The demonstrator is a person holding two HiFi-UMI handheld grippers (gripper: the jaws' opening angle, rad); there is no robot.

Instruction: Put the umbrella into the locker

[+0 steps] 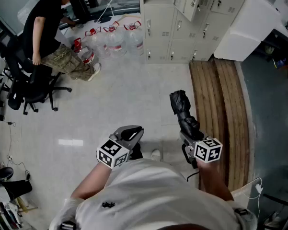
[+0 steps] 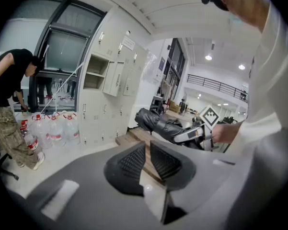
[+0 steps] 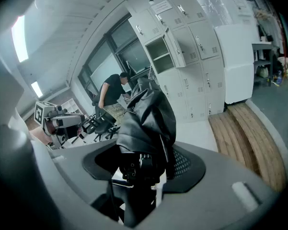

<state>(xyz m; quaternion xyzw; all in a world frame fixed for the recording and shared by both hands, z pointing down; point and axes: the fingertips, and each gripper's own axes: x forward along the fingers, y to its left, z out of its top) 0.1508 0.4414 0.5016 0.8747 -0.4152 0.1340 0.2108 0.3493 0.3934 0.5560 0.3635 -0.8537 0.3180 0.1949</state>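
In the right gripper (image 1: 190,130), the folded black umbrella (image 1: 180,105) is clamped between widely spread fingers (image 3: 185,164), its bundle jutting out ahead, well apart from the lockers (image 1: 182,23); the left gripper (image 1: 133,132) has its fingers (image 2: 132,162) nearly together, with nothing between them.

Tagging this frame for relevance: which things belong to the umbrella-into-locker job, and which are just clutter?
Job: umbrella, right gripper holding it, lockers, open compartment.
Lying about: water jugs, office chair, wooden planks, white box, bystander.
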